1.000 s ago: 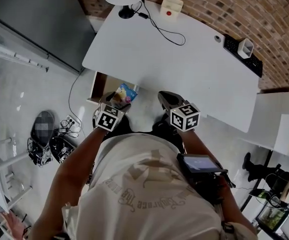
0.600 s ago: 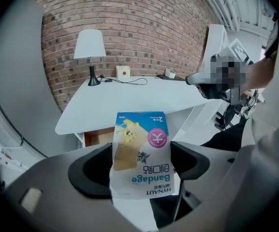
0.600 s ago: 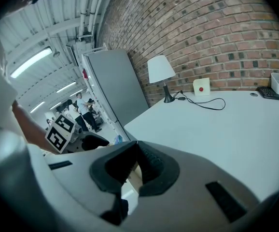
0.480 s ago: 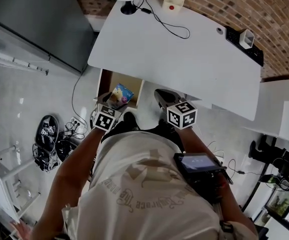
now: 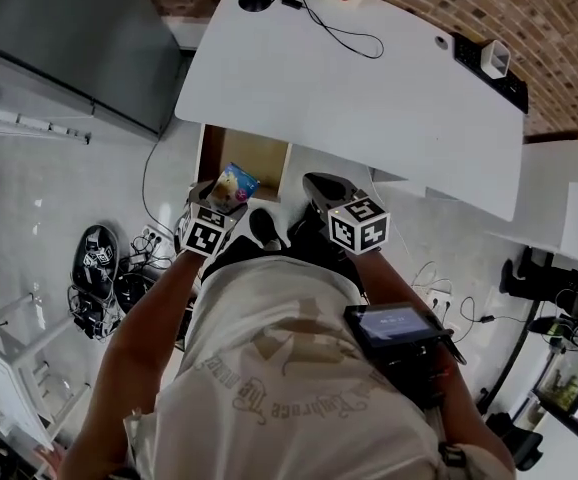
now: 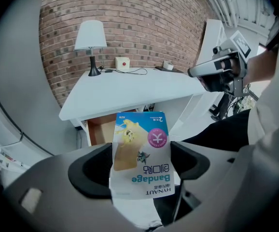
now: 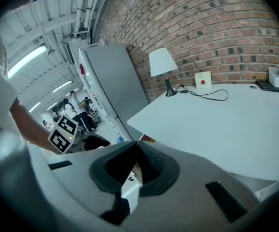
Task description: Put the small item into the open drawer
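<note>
The left gripper (image 6: 140,167) clamps the flat blue-and-white bandage packet (image 6: 142,151), its long axis aimed ahead at the open wooden drawer (image 6: 99,130) just beyond. The right gripper (image 7: 136,149) is farther off, pinched together on nothing.

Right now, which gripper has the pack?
The left gripper: its jaws are shut on the bandage pack. The right gripper has its jaws together with nothing between them.

Head camera steeply down; all share desk (image 5: 369,98).
</note>
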